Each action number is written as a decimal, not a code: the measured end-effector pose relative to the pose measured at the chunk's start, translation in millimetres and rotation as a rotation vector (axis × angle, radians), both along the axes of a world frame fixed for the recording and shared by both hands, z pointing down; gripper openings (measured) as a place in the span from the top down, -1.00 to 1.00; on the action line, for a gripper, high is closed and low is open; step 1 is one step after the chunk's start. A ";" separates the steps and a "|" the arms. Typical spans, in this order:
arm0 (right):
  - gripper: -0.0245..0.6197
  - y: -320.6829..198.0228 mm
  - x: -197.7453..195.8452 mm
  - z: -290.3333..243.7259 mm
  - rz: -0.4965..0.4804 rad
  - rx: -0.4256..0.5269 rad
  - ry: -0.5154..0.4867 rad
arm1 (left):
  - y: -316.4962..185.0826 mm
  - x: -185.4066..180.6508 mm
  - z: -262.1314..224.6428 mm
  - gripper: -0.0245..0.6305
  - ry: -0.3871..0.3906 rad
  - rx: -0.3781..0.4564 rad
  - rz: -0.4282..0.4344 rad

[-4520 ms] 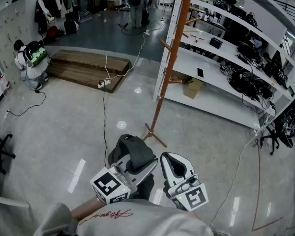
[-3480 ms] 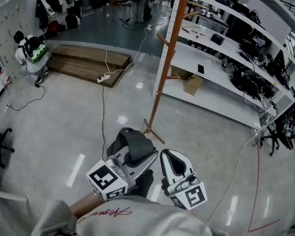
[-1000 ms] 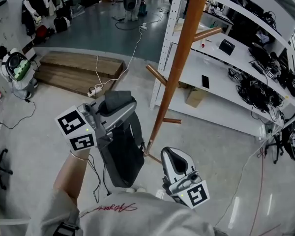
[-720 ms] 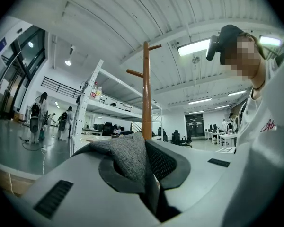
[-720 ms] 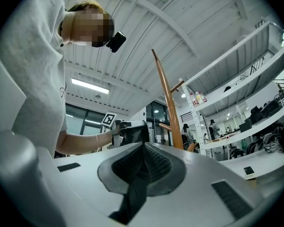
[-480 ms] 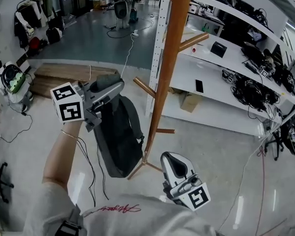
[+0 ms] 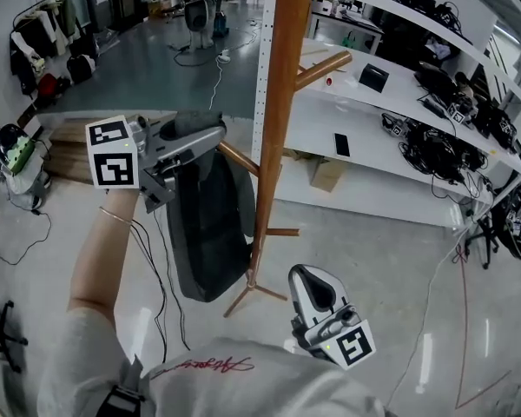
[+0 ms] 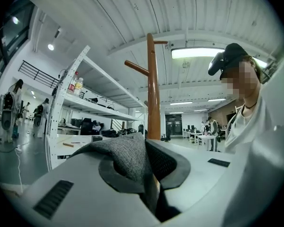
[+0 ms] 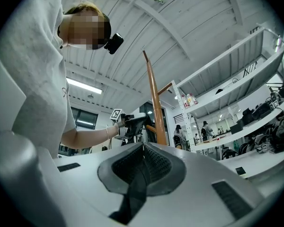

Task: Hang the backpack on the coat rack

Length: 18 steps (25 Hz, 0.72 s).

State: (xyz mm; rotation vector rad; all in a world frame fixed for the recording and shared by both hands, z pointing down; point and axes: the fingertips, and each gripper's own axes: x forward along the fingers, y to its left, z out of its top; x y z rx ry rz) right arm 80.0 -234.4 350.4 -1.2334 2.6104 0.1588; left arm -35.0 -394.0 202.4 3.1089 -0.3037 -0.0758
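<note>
Nearest to us, the red cursive line on our shirt [image 7: 269,389] is too small to read. Just past it, on the near side of the coat rack [image 7: 278,102], the right gripper [image 7: 308,285] sits low with its jaws pressed together and nothing between them. It is about where it was in the earlier frames.

The change is on the left. A few seconds back the backpack [image 7: 210,224] hung low, close to our body and well short of the coat rack. Now the left gripper [image 7: 204,142] has carried it up and in. The jaws are clamped on the grey fabric at the top of the backpack [image 8: 125,157], and the bag hangs free just left of the pole. Its top is beside the lower left peg [image 7: 239,157], though we cannot tell whether they touch.

The only markings on the tools are the black-and-white squares on their cubes.

Behind the coat rack stands white shelving [image 7: 373,137], with a cardboard box [image 7: 327,174] beneath it. No print there is legible to us.
</note>
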 end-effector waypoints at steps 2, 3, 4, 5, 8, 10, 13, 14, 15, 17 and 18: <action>0.85 -7.6 11.1 -9.4 0.007 -0.014 -0.005 | -8.7 13.4 -13.9 0.78 -0.004 -0.001 0.016; 0.86 -9.2 14.5 -11.7 0.009 -0.017 -0.006 | -11.1 18.0 -17.7 0.78 -0.003 -0.002 0.025; 0.85 -9.7 16.3 -12.5 0.011 -0.019 -0.005 | -11.5 21.5 -19.4 0.78 -0.006 -0.003 0.038; 0.85 -9.8 16.6 -12.7 0.011 -0.019 -0.004 | -10.1 24.6 -19.8 0.78 -0.015 -0.001 0.056; 0.86 -7.2 13.5 -10.2 0.009 -0.014 -0.006 | 2.5 30.9 -15.2 0.78 -0.058 0.013 0.113; 0.85 -3.7 10.9 -3.5 0.012 -0.014 -0.005 | 14.1 30.7 -10.0 0.78 -0.071 0.024 0.139; 0.86 -9.0 14.7 -1.8 0.014 -0.026 -0.001 | 16.8 37.9 -12.1 0.78 -0.083 0.026 0.155; 0.86 -12.1 16.3 -3.5 0.011 -0.029 -0.002 | 15.7 42.4 -12.5 0.78 -0.095 0.026 0.158; 0.85 -14.3 16.8 -4.8 0.006 -0.031 -0.003 | 15.2 46.5 -10.5 0.78 -0.113 0.027 0.161; 0.85 -15.9 14.7 -5.9 -0.004 -0.029 -0.007 | 15.6 52.6 -2.0 0.78 -0.153 0.026 0.166; 0.85 -15.6 13.3 -5.9 -0.007 -0.029 -0.010 | 15.9 53.9 2.5 0.78 -0.165 0.021 0.165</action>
